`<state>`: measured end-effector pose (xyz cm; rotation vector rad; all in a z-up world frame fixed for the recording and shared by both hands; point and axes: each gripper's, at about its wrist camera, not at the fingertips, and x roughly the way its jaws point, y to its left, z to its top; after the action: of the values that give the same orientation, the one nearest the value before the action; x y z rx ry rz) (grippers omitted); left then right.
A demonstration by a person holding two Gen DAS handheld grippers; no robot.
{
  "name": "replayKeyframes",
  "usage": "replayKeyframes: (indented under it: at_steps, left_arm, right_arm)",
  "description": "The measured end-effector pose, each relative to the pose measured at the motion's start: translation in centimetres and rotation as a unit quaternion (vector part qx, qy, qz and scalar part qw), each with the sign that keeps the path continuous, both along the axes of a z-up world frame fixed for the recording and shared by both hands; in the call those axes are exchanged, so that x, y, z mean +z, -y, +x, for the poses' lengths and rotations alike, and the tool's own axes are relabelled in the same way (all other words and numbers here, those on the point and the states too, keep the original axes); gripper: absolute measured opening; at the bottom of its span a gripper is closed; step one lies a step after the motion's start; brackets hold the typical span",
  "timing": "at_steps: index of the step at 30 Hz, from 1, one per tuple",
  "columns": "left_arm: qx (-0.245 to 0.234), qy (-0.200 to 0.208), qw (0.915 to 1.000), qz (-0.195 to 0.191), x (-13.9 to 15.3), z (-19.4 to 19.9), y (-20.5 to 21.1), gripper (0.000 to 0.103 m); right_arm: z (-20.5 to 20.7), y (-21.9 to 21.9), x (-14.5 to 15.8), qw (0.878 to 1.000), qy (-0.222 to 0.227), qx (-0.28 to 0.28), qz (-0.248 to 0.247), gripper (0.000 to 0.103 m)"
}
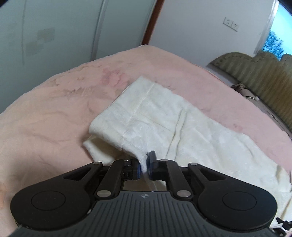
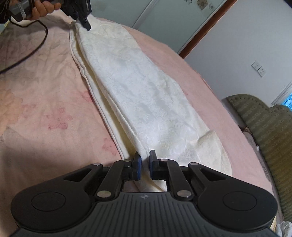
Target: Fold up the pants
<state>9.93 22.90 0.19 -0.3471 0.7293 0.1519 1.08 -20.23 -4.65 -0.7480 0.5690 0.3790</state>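
Pants of white patterned cloth lie stretched along the pink bed cover, folded lengthwise. The right gripper is clamped on a bunched edge at the near end; the cloth runs on under its body and is hidden there. The left gripper has white cloth between its blue pads, but blur makes it hard to see if they press it. From the right wrist view it sits at the far end, with a hand on the handle cut off by the frame. A black cable trails off the left edge.
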Motion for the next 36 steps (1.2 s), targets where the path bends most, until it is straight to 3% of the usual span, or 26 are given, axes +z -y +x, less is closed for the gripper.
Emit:
replayKeyframes:
  at_steps: [1,2,6,9,11,14,18,20,22,26,28,30,32,33,34,36]
  left_arm:
    - [0.006,0.005,0.9999,0.009,0.3,-0.4,0.2,0.022]
    - [0.007,0.008,0.9997,0.024,0.8,-0.7,0.4,0.034]
    - [0.044,0.02,0.9938,0.1,2.6,-1.9,0.8,0.038]
    - [0.066,0.04,0.9876,0.137,4.3,-3.0,1.5,0.039]
    - [0.065,0.058,0.982,0.168,5.4,-3.3,3.1,0.039]
    - [0.003,0.087,0.979,0.185,6.6,-2.7,7.2,0.041]
    - [-0.146,0.102,0.969,0.171,6.2,-1.2,14.9,0.046]
    - [-0.228,0.1,0.957,0.149,5.4,-0.9,18.8,0.047]
    - [-0.305,0.098,0.9387,0.126,4.5,-0.9,22.6,0.048]
    - [-0.432,0.107,0.8881,0.115,2.6,-1.8,29.1,0.055]
    - [-0.476,0.115,0.8636,0.121,1.5,-2.6,31.7,0.058]
    - [-0.511,0.121,0.8419,0.125,0.6,-3.2,33.8,0.06]
    - [-0.528,0.117,0.8315,0.127,-0.3,-3.7,35.2,0.06]
    - [-0.533,0.113,0.8291,0.124,-0.9,-3.9,35.6,0.06]
    - [-0.536,0.107,0.8287,0.12,-1.3,-3.8,35.8,0.06]
    - [-0.533,0.093,0.8344,0.107,-2.2,-3.2,36.9,0.06]
  right_arm:
    - [-0.2,-0.2,-0.1,1.0,0.008,-0.003,-0.007,0.01]
    - [-1.0,-0.5,-0.5,1.0,0.021,-0.005,-0.019,0.011]
    - [-2.8,-0.1,-0.3,0.999,0.026,0.002,-0.029,0.011]
    - [-3.6,2.5,1.8,0.999,-0.012,-0.003,0.044,0.011]
    - [-3.7,5.0,3.3,0.993,-0.016,-0.04,0.108,0.011]
    - [-3.5,10.3,4.8,0.971,0.008,-0.134,0.195,0.011]
    - [-3.0,17.1,3.9,0.927,0.044,-0.297,0.223,0.011]
    - [-3.3,20.6,2.7,0.901,0.03,-0.361,0.241,0.011]
    - [-3.6,23.2,1.3,0.879,0.003,-0.412,0.238,0.012]
    - [-5.4,26.8,1.1,0.847,0.021,-0.472,0.244,0.012]
    - [-5.8,27.8,1.5,0.841,0.03,-0.463,0.278,0.012]
    - [-5.4,28.6,0.7,0.842,0.008,-0.447,0.303,0.011]
    - [-4.4,29.2,0.0,0.847,0.009,-0.457,0.27,0.012]
    - [-4.1,29.2,0.4,0.84,0.01,-0.48,0.252,0.013]
    - [-3.7,29.1,1.1,0.836,0.017,-0.495,0.237,0.013]
    - [-2.7,27.9,2.8,0.849,0.038,-0.466,0.244,0.013]
